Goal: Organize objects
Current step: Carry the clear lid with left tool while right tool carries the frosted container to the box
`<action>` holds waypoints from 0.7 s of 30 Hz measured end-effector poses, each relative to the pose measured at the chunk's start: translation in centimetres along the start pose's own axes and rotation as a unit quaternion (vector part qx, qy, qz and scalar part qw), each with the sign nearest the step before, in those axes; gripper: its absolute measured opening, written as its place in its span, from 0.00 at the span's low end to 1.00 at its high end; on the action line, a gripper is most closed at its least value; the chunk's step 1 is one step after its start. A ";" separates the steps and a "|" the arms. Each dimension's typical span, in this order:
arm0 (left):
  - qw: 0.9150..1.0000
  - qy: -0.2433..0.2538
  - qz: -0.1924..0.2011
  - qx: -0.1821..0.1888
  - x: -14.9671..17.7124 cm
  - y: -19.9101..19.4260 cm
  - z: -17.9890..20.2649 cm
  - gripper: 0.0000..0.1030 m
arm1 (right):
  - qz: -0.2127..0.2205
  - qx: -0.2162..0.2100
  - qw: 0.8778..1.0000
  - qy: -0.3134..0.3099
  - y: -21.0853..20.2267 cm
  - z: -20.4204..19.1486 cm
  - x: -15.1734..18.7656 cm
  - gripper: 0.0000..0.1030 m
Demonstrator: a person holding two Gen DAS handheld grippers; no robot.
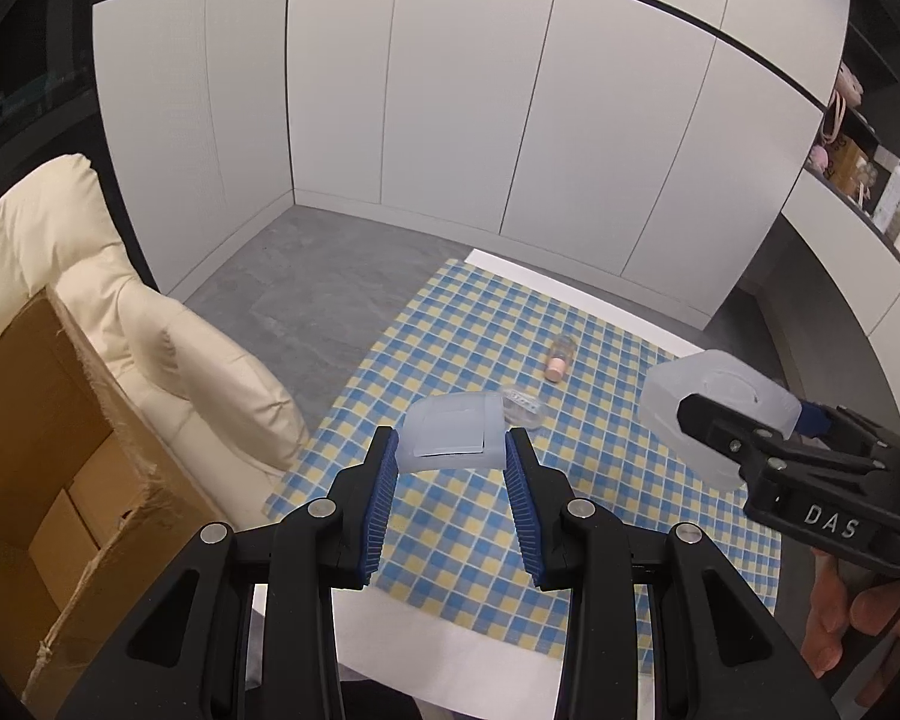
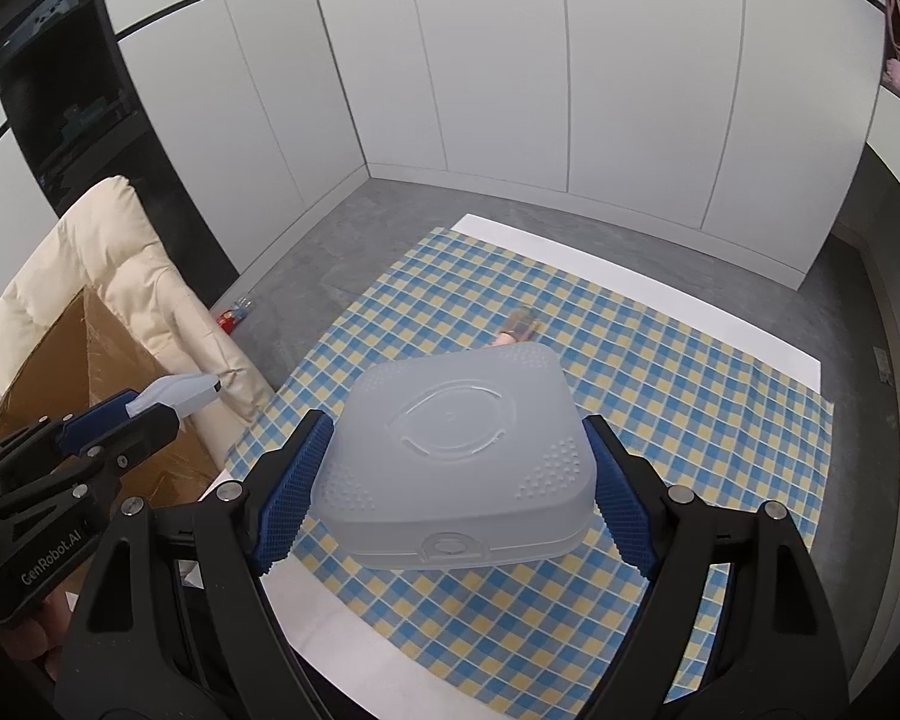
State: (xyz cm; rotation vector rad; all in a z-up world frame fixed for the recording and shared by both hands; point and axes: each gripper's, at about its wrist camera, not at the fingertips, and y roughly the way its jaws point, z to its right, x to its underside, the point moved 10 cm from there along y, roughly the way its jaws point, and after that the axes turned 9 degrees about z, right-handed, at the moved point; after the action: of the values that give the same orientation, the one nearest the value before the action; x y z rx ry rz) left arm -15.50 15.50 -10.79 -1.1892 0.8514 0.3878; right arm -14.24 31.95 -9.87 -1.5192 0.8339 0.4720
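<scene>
**Frosted box and lid held above the checked cloth**

Frosted plastic box (image 2: 456, 456), rounded and square with a raised oval on its top face, sits clamped between the blue pads of the right hand-held gripper (image 2: 459, 480), whose jaws stand wide on its two sides. It hangs over the blue-and-yellow checked cloth (image 2: 690, 420) that covers the white desk (image 2: 570, 252). In the left wrist view the left hand-held gripper (image 1: 451, 450) is clamped, jaws fairly close, on a smaller frosted piece (image 1: 450, 438) that looks like a shallow lid or tray with a pale rectangular label. Beyond it, at about 12 o'clock on the cloth, a clear plastic item (image 1: 522, 408) lies just behind the lid, and farther out a small bottle with a pink cap (image 1: 559, 360) lies on its side. At 9 o'clock stands an open cardboard box (image 1: 48, 438) against a cream cushioned chair (image 1: 168, 336). White cabinet doors (image 1: 450, 120) line the far wall above grey floor (image 1: 318, 276).
</scene>
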 end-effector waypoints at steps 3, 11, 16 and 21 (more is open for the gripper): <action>1.000 0.016 0.012 -0.010 -0.4 -0.6 -0.5 0.34 | -0.002 -0.006 1.000 -0.004 0.3 -1.2 0.0 0.82; 0.999 0.019 0.021 -0.023 -0.4 -1.4 -2.1 0.34 | 0.001 -0.026 0.999 -0.029 0.5 -4.5 -0.2 0.82; 0.999 0.012 0.023 -0.032 -0.5 -1.9 -3.5 0.34 | 0.002 -0.041 0.998 -0.041 0.6 -6.7 -0.4 0.82; 0.999 0.007 0.027 -0.042 -0.4 -2.5 -4.8 0.34 | 0.006 -0.047 0.998 -0.050 0.7 -8.2 -0.4 0.82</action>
State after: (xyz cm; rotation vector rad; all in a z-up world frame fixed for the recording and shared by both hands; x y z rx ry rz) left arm -15.84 10.27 -9.41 -1.2499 0.8888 0.4640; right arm -16.49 24.04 -8.88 -1.5649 0.7511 0.5983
